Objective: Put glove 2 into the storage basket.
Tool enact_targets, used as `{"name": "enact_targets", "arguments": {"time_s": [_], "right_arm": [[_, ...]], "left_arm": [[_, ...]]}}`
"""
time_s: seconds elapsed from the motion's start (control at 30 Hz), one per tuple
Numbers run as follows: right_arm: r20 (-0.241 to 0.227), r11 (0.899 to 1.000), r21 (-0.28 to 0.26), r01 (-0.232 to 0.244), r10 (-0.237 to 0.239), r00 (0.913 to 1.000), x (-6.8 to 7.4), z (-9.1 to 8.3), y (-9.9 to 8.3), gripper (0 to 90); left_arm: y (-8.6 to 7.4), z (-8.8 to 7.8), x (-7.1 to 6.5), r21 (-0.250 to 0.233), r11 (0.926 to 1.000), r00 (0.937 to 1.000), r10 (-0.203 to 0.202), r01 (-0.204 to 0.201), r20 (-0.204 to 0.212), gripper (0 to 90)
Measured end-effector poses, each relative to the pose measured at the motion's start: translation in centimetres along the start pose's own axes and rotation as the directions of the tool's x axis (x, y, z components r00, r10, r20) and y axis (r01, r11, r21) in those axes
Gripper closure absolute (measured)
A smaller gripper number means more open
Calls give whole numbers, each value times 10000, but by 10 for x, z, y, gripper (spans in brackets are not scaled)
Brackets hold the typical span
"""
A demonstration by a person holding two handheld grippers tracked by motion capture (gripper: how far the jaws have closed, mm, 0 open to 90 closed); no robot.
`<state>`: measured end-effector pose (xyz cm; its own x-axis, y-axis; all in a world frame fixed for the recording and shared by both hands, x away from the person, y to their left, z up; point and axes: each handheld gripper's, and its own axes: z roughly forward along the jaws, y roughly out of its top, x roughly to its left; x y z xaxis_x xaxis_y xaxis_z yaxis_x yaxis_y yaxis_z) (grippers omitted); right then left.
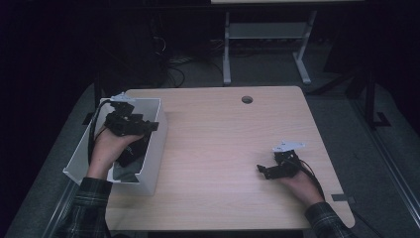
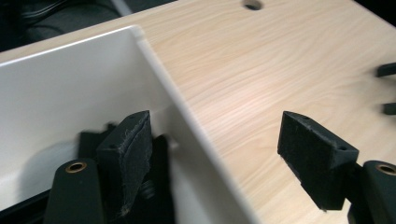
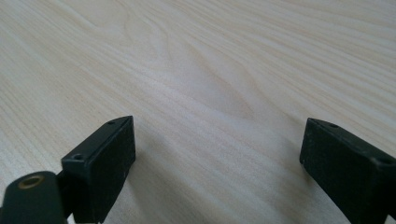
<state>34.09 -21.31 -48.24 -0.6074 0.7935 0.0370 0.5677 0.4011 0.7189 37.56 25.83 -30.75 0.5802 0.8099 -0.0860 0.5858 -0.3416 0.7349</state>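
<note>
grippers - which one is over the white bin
The left gripper: it hangs above the white bin at the table's left edge, jaws open astride the bin's wall. The right gripper sits over bare table.

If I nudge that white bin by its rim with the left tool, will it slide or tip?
The white bin looks thin-walled and light, so it would probably slide on the smooth wooden table. It is tall for its footprint, and a dark object lies inside, so a high push might tip it. The left tool is open astride its wall.

Light wood table; white bin at left edge.
</note>
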Motion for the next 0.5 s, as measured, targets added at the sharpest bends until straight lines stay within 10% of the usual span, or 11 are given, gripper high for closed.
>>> {"name": "enact_targets", "arguments": {"time_s": [0.5], "right_arm": [[-72,10000,11,17,-17,10000,1,0,0,103]], "left_arm": [[2,53,-79,-52,9965,9839,830,-832,1584,257]]}}
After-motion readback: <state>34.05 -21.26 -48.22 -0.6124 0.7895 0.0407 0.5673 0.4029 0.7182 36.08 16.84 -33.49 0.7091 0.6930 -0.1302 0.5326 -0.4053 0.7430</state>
